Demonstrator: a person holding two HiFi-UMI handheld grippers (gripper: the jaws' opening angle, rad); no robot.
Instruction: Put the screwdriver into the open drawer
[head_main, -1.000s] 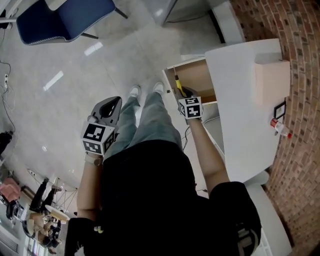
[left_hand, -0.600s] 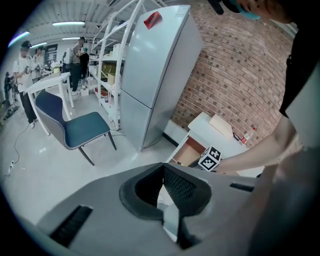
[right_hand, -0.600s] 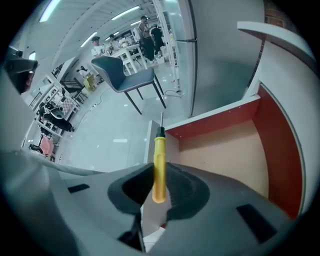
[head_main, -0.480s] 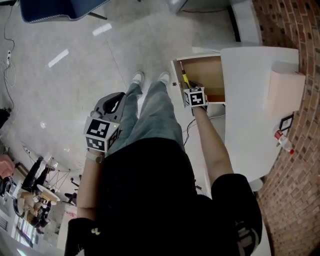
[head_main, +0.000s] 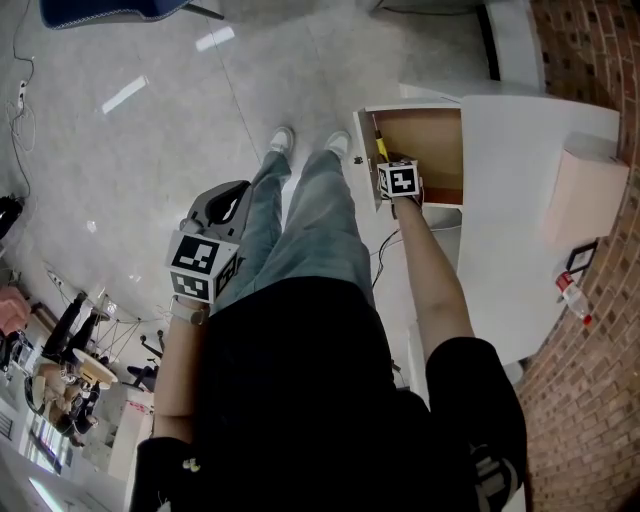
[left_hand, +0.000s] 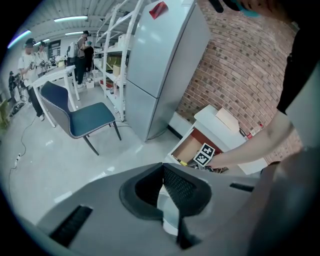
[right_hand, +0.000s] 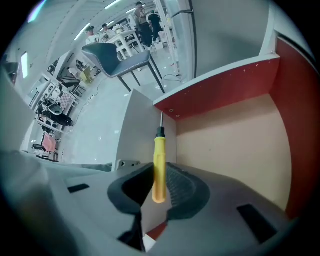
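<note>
A yellow-handled screwdriver (right_hand: 159, 167) stands between the jaws of my right gripper (right_hand: 156, 181), which is shut on its handle, the metal shaft pointing away over the front corner of the drawer. The open drawer (right_hand: 235, 135) has a light wooden floor and red side walls. In the head view the right gripper (head_main: 386, 163) is down inside the drawer (head_main: 432, 140), with the screwdriver (head_main: 380, 148) near its left wall. My left gripper (head_main: 232, 195) hangs beside the person's left leg, above the floor. In the left gripper view its jaws (left_hand: 162, 172) meet, with nothing held.
The drawer belongs to a white cabinet (head_main: 520, 220) against a brick wall (head_main: 600, 400); a beige box (head_main: 585, 200) and a red-capped bottle (head_main: 572, 296) stand on top. A blue chair (left_hand: 82, 115) and a grey fridge (left_hand: 160, 65) stand across the floor. The person's feet are just left of the drawer.
The right gripper has sunk with the screwdriver from above the drawer's front edge down into the drawer. The left gripper has dropped a little beside the leg.
</note>
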